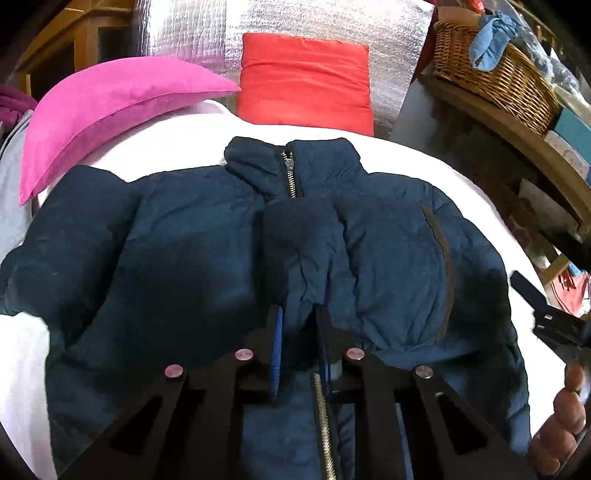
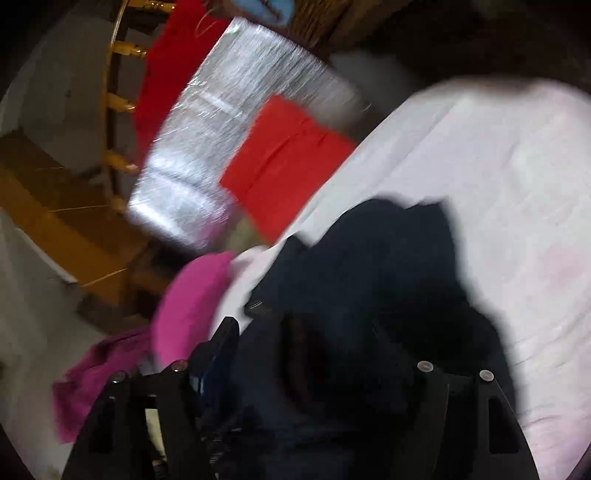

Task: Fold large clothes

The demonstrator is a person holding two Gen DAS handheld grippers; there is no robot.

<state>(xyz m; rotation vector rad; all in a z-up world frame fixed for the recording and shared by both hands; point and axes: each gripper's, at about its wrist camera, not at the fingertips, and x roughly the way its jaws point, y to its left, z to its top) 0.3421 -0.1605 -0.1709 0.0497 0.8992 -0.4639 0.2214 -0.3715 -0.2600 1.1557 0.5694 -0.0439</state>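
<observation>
A navy puffer jacket (image 1: 184,240) lies front up on the white bed sheet (image 1: 424,158), zipped to the collar (image 1: 290,166). My left gripper (image 1: 299,317) is shut on a bunched fold of navy fabric, seemingly a sleeve end, held over the jacket's chest just below the collar. My right gripper (image 1: 546,314) shows at the right edge, beside the jacket's side, with a person's hand (image 1: 565,413) behind it. The right wrist view is blurred: the right gripper (image 2: 310,332) stands with jaws wide, and the dark jacket (image 2: 388,258) fills the space between and below them. No pinch shows there.
A pink pillow (image 1: 110,107) and a red pillow (image 1: 303,81) lie at the head of the bed against a silver foil panel (image 1: 207,29). A wicker basket (image 1: 498,81) with blue cloth sits on a wooden shelf to the right. Magenta cloth (image 2: 96,373) lies near the pink pillow.
</observation>
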